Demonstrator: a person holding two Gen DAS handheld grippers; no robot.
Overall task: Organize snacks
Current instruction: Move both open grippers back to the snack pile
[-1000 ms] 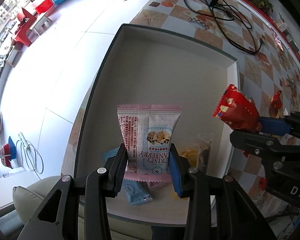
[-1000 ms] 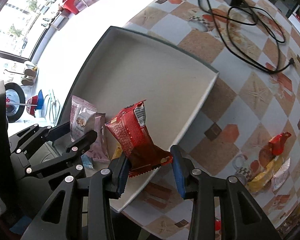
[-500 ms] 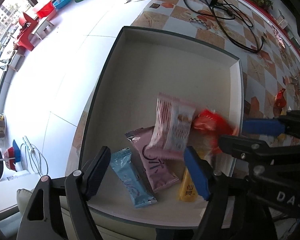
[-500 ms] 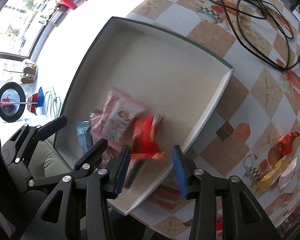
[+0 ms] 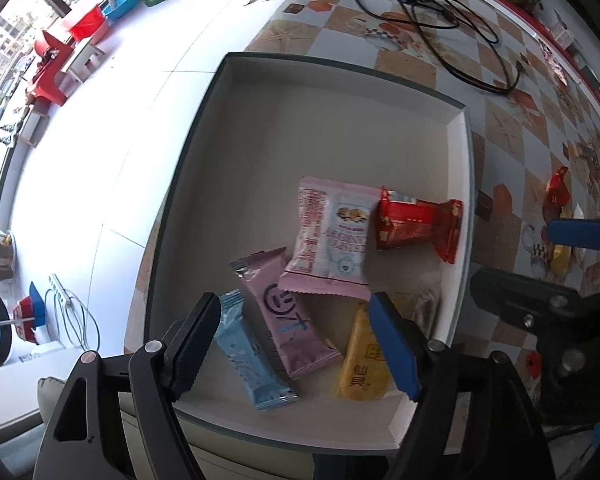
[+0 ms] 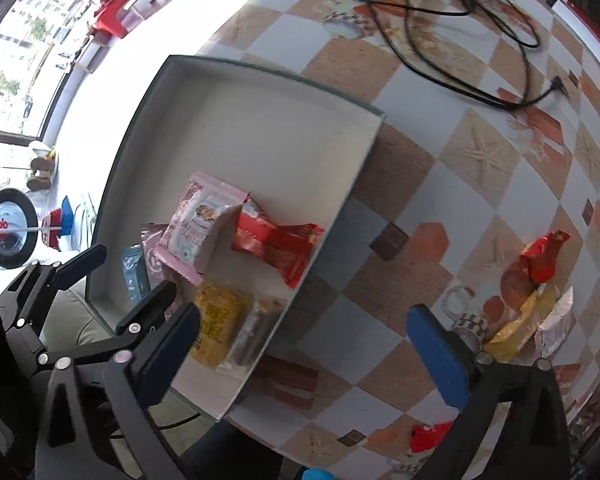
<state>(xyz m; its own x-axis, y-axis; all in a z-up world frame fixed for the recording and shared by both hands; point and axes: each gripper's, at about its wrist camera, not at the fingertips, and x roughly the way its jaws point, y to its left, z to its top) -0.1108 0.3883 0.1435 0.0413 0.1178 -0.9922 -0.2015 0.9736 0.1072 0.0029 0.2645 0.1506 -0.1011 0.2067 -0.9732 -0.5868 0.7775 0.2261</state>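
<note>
In the near corner of the white tray (image 5: 466, 152), the snack packets (image 5: 332, 236) lie clustered, with the red packet (image 5: 418, 226) against the right wall. I hold my left hand-held gripper (image 5: 296, 344) and right hand-held gripper (image 6: 300, 356) empty, jaws apart. The tray's far half offers room; loose snacks (image 6: 536, 300) wait on the counter (image 6: 480, 152).

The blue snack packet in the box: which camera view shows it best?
The left wrist view shows it best. There the blue snack packet lies whole on the floor of the white box, beside the pink smiley packet. In the right wrist view, only its upper end shows; the left gripper hides the rest.
</note>
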